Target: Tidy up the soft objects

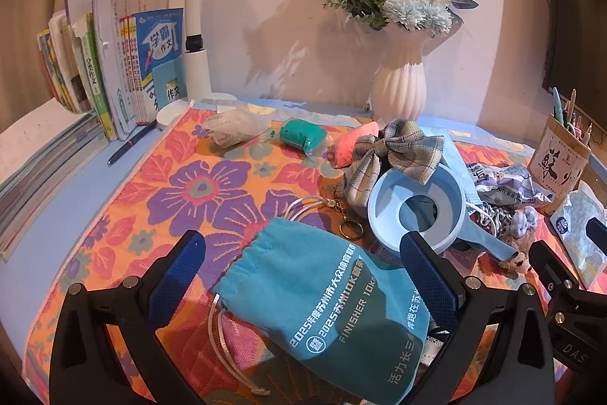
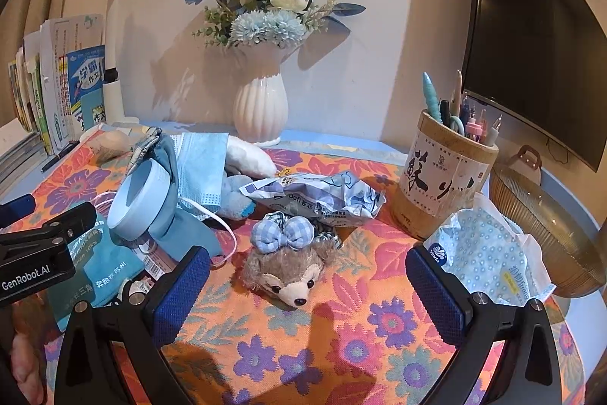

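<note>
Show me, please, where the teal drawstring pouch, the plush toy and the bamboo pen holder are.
teal drawstring pouch (image 1: 322,295): left wrist view, middle of its printed front.
plush toy (image 2: 288,272): right wrist view, its furry head.
bamboo pen holder (image 2: 442,181): right wrist view, its labelled side wall.

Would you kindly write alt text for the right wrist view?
The open right gripper frames a small plush bear with a blue gingham bow, lying on a floral cloth. Behind it lie a crumpled wrapper, a bamboo pen holder and a white vase.
</note>
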The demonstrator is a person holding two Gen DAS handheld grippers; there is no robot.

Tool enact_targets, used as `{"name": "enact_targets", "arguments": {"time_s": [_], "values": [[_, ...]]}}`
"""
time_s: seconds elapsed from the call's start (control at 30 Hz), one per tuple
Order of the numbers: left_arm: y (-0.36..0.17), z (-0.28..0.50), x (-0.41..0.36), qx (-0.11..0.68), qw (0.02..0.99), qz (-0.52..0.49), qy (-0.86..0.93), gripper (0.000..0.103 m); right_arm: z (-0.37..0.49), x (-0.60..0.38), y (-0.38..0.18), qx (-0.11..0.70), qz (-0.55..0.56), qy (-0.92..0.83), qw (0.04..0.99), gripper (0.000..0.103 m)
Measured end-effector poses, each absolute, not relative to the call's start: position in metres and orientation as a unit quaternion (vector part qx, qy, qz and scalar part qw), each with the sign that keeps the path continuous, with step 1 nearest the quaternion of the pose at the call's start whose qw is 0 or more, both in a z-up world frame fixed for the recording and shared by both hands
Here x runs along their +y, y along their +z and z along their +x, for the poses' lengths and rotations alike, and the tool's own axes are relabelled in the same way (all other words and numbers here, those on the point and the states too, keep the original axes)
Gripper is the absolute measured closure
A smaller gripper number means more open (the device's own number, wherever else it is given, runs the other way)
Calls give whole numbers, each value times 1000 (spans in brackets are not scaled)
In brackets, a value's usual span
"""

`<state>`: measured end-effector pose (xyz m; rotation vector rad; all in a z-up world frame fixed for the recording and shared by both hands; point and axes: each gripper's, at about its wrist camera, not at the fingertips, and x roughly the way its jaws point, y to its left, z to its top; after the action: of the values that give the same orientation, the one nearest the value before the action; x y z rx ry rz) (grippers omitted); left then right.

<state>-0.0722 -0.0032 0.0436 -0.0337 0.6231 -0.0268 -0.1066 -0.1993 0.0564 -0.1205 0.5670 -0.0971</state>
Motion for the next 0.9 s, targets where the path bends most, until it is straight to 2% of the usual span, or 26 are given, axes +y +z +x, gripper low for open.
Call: {"name": "enact_targets", "arguments": {"time_s": [0.9], "values": [[44, -72, -1, 308, 951, -23, -15, 1, -101, -201, 52, 290, -60, -49, 954, 0]]}}
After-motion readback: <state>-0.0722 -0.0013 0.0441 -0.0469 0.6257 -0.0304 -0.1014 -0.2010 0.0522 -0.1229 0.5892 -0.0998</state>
